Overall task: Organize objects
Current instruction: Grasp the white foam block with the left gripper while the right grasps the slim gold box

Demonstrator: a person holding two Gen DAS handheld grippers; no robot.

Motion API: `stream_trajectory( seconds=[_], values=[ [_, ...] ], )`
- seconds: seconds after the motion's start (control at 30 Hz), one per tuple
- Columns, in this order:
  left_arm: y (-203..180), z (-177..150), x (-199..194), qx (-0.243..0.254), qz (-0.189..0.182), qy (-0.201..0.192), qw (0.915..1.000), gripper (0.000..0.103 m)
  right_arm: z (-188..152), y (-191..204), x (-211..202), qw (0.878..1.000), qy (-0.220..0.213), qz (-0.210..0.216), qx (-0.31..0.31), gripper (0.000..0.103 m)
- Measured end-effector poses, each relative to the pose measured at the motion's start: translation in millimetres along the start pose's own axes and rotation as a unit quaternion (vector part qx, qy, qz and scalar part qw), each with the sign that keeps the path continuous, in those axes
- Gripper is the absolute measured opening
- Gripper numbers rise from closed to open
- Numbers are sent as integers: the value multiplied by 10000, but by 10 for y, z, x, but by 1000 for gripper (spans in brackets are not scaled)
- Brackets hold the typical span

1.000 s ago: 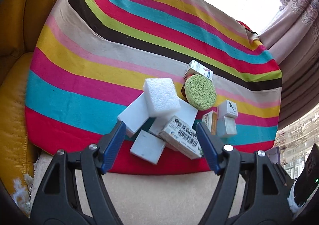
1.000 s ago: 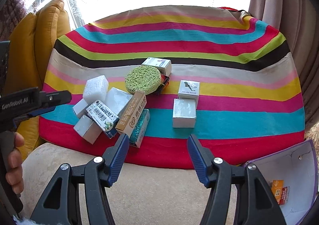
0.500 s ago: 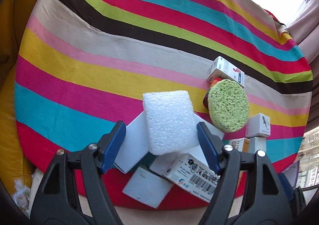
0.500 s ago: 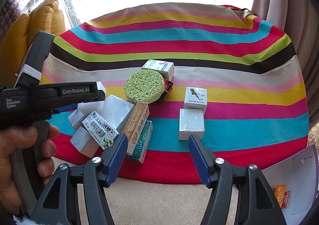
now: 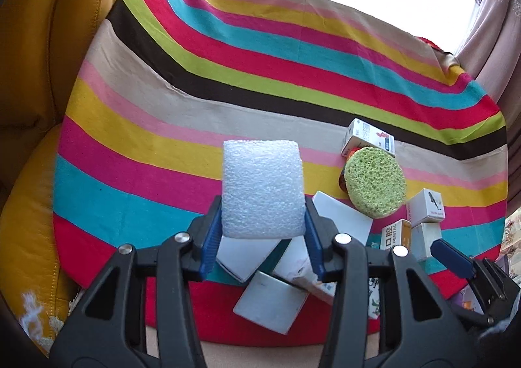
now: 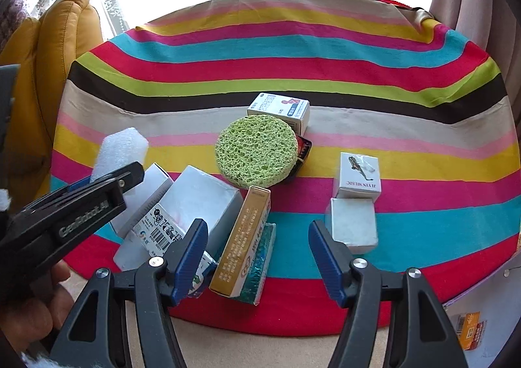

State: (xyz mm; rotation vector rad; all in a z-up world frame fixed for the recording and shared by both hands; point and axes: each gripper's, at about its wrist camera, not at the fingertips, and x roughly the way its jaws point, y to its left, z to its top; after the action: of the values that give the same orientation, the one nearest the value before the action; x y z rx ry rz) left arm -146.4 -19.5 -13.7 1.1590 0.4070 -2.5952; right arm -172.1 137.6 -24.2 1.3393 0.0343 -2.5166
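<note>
White foam, a pebbly block (image 5: 262, 189), now sits clamped in the left gripper (image 5: 262, 237): its jaws have just been closing, and both blue pads press the block's sides, where half a second ago they stood wide on either side of it. The block is held over the pile of small boxes near the front left edge of the striped cloth (image 5: 228, 75), and hides part of a plain white box (image 5: 242, 259) beneath it. A second ago the block lay tilted on top of that pile, untouched.

From the right wrist view, the left gripper reaches in from the left with the foam block (image 6: 119, 148) at its tip, further in than before. The right gripper (image 6: 257, 250) hangs with its jaws apart and nothing between them, closer to the pile than a second ago, above the gold carton (image 6: 242, 242) leaning on the teal box (image 6: 262, 265). The green round sponge (image 6: 257, 151), the music box (image 6: 358, 176) and the silver box (image 6: 353, 224) lie where they were, toward the middle and right of the cloth.
</note>
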Motion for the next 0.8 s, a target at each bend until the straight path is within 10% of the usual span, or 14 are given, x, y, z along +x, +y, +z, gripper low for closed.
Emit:
stream_trajectory(
  seconds=[0.27,0.5,0.8],
  values=[
    [144,-248,-404,-251,82,-806,9964,50,34,-38,169,9999,106,-61,101,55],
    [127,-300,-424,-169,59,-916,9956,50,5,-9,218,9998,205,-43,-28,17],
    [104,-400,-543,-135,-53,-1067,9942,50,-72,-58,-134,9988,-485,-77,-68,17]
  ],
)
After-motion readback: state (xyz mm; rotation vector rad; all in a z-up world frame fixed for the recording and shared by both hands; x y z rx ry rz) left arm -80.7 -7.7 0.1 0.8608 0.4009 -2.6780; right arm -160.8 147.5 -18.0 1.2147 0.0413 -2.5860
